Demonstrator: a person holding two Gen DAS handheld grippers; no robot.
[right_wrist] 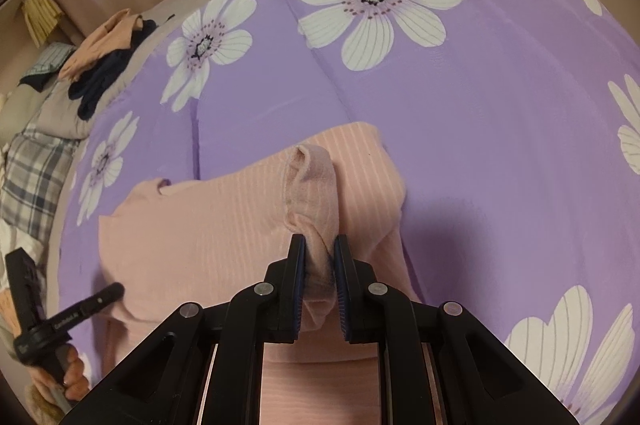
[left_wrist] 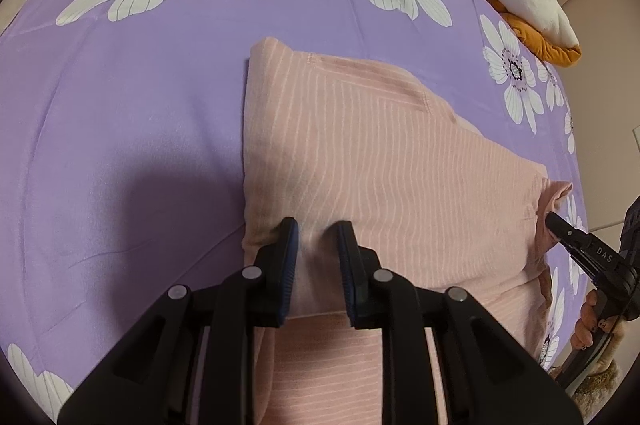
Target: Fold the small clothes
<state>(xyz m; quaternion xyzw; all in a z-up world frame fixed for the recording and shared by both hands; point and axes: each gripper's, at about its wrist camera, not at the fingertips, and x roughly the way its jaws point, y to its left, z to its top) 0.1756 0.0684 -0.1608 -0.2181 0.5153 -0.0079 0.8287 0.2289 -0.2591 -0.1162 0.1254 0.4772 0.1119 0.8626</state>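
On the purple quilt (left_wrist: 120, 129) my left gripper (left_wrist: 316, 237) and right gripper (right_wrist: 320, 253) each pinch a near edge of the pink top (left_wrist: 380, 153), so I'd lift both evenly and keep it taut for the fold.

The light is soft and rather dim. A dark shadow lies on the purple bedspread (left_wrist: 140, 129) at lower left. Edges curve strongly, with black corners.
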